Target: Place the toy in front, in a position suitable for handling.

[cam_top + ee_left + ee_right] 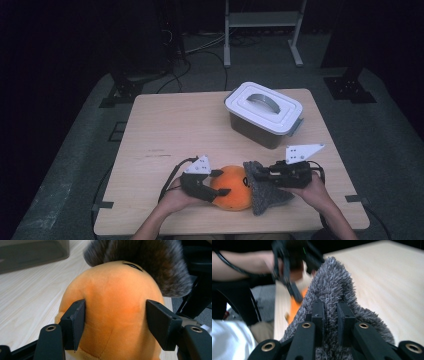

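Near the front edge of the wooden worktop (165,130), about midway along it, lies an orange plush toy (233,187), rounded and soft, with a small dark mark on its upper surface. The left gripper (221,182) straddles the toy from the left: in the left gripper view its two black jaws stand wide, one on each flank of the toy (115,307), both at or touching the plush (the fabric shows little denting, so the firmness of the hold cannot be told). A grey fluffy cloth (263,192) is draped against the toy's right side and trails down toward the front edge; the left gripper view shows its pile (150,262) lying over the top of the toy. The right gripper (255,171) pinches this cloth, and in the right gripper view the jaws stand narrow with a fold of the cloth (332,297) clamped between them, the left gripper appearing blurred farther off. Toward the far right corner of the worktop, well apart from both hands, stands a closed storage box (264,116) with a white lid and a grey handle.
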Demonstrator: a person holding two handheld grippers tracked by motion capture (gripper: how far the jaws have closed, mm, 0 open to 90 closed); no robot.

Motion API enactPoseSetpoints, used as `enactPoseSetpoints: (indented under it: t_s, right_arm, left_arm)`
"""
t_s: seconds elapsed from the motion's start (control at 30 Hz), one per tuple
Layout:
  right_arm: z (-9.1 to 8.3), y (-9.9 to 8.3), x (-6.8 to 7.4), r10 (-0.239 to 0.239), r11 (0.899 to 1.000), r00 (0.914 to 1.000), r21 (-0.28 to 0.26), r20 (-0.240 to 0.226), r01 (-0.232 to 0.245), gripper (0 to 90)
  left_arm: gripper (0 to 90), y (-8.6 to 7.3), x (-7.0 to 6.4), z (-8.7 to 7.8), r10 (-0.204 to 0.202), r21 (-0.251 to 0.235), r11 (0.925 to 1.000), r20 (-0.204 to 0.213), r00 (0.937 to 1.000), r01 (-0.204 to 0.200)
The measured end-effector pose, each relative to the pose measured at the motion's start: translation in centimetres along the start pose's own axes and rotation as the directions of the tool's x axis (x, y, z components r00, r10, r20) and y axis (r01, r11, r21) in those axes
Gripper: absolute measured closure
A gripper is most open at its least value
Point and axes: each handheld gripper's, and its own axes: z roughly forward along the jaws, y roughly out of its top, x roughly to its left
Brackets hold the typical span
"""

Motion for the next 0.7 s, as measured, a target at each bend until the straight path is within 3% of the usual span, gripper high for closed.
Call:
enactPoseSetpoints:
  t_s: [0.13,0.23,0.3,0.37,0.43,0.5,0.7]
  right_arm:
    - [0.9,2.0,0.6,-0.034,0.999,0.9990,-0.028,-0.029,0.033,77.5]
    - [2.7,2.9,0.6,-0.055,0.998,0.9977,0.002,-0.039,0.056,77.3]
    - [4.0,2.7,0.3,-0.034,0.999,0.9984,0.036,-0.046,0.035,75.1]
    - [5.2,2.1,-0.3,0.014,0.996,0.9986,0.091,-0.051,-0.009,66.6]
    - [5.5,1.7,-0.4,0.025,0.992,0.9973,0.123,-0.068,-0.017,59.7]
    - [5.0,1.7,-0.2,0.019,0.994,0.9987,0.109,-0.048,-0.014,49.9]
    - [1.6,1.5,0.5,-0.025,0.996,0.9992,0.089,0.032,0.022,47.2]
  left_arm:
    - [32.7,-0.1,0.0,0.0,0.002,-0.009,1.0000,0.005,1.0000,-0.002]
    - [30.8,-0.2,0.1,-0.1,0.005,-0.011,0.9999,0.005,1.0000,-0.005]
    - [29.7,-0.3,0.2,-0.1,-0.009,-0.013,0.9999,0.009,0.9999,0.009]
    - [29.3,-0.3,0.2,-0.2,-0.011,-0.011,0.9999,0.012,0.9999,0.011]
    - [28.9,-0.3,0.2,-0.2,-0.009,-0.012,0.9999,0.009,0.9999,0.009]
    - [28.4,-0.4,0.2,-0.2,-0.006,-0.004,1.0000,0.005,1.0000,0.006]
    - [27.7,-0.5,0.4,-0.3,-0.012,-0.002,0.9999,0.004,0.9999,0.012]
